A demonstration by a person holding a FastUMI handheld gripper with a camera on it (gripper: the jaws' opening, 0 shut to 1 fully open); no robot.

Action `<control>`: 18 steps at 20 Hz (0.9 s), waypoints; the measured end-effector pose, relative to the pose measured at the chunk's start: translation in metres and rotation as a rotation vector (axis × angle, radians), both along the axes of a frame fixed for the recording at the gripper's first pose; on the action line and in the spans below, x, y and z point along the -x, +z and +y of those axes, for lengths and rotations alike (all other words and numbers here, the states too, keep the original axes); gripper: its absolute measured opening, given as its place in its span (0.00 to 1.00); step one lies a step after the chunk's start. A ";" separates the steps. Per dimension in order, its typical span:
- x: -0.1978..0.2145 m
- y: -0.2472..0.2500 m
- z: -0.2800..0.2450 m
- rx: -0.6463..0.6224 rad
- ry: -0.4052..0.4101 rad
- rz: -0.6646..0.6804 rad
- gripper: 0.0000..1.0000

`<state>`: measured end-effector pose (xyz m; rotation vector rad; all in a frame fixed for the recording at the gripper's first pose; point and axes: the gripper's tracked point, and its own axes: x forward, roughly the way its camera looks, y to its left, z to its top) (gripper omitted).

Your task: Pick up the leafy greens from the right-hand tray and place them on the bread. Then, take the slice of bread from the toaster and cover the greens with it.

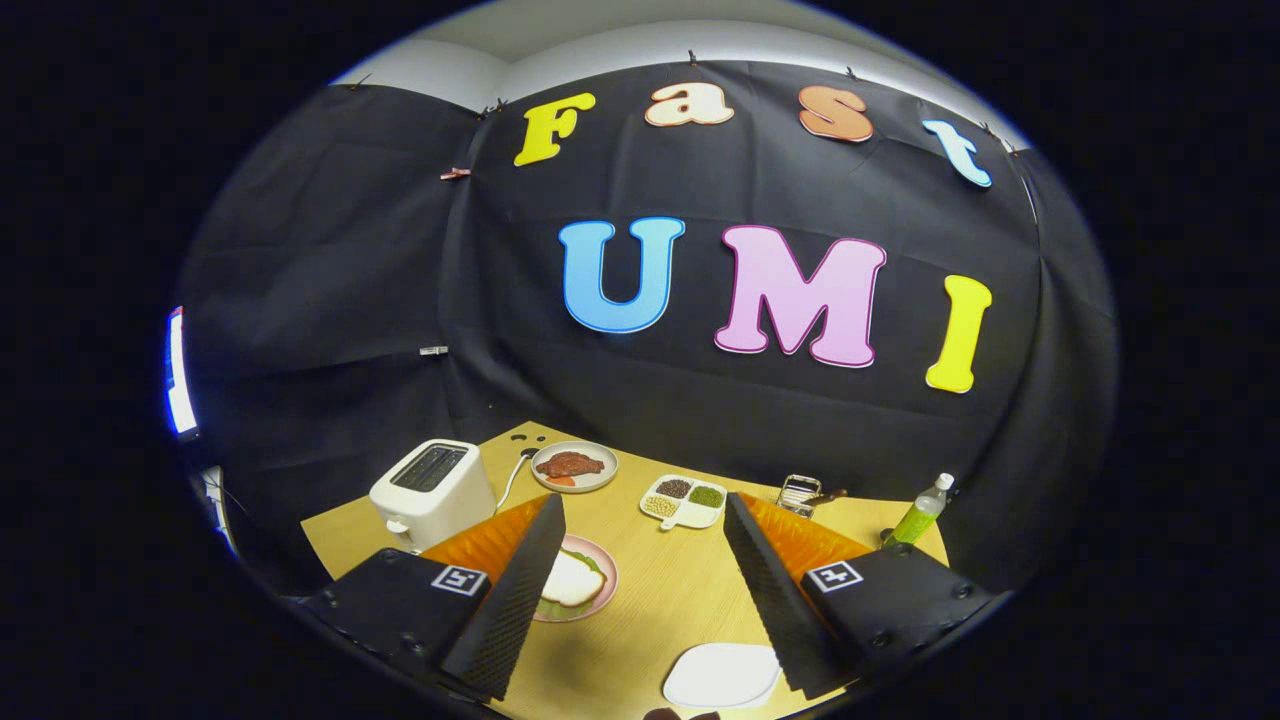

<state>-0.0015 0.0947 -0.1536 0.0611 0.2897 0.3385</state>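
i hold the tool (640, 590) wide apart and empty, raised above the table (650, 590). the pink plate (600, 590) just beside the left finger carries a bread slice (568, 580) with green showing at its edge, so i judge the greens covered already. toaster (432, 492) slots look empty. white tray (722, 676) between the fingers is bare, consistent with that.
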 end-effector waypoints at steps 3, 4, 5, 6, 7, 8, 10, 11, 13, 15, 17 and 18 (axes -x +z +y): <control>0.003 0.004 -0.009 -0.006 -0.013 -0.010 1.00; 0.003 0.005 -0.011 -0.008 -0.015 -0.015 1.00; 0.004 0.005 -0.012 -0.006 -0.015 -0.015 1.00; 0.003 0.004 -0.013 -0.003 -0.015 -0.014 1.00; 0.003 0.002 -0.013 0.000 -0.013 -0.002 1.00; 0.004 -0.001 -0.013 0.000 -0.008 0.007 1.00; 0.000 -0.001 -0.013 -0.004 -0.015 0.017 1.00; -0.001 -0.002 -0.012 -0.011 -0.016 0.019 1.00; -0.004 -0.001 -0.008 -0.024 -0.014 0.024 1.00; -0.006 -0.002 -0.010 -0.025 -0.015 0.027 1.00; -0.006 -0.003 -0.012 -0.021 -0.017 0.033 1.00; -0.007 -0.004 -0.012 -0.021 -0.020 0.034 1.00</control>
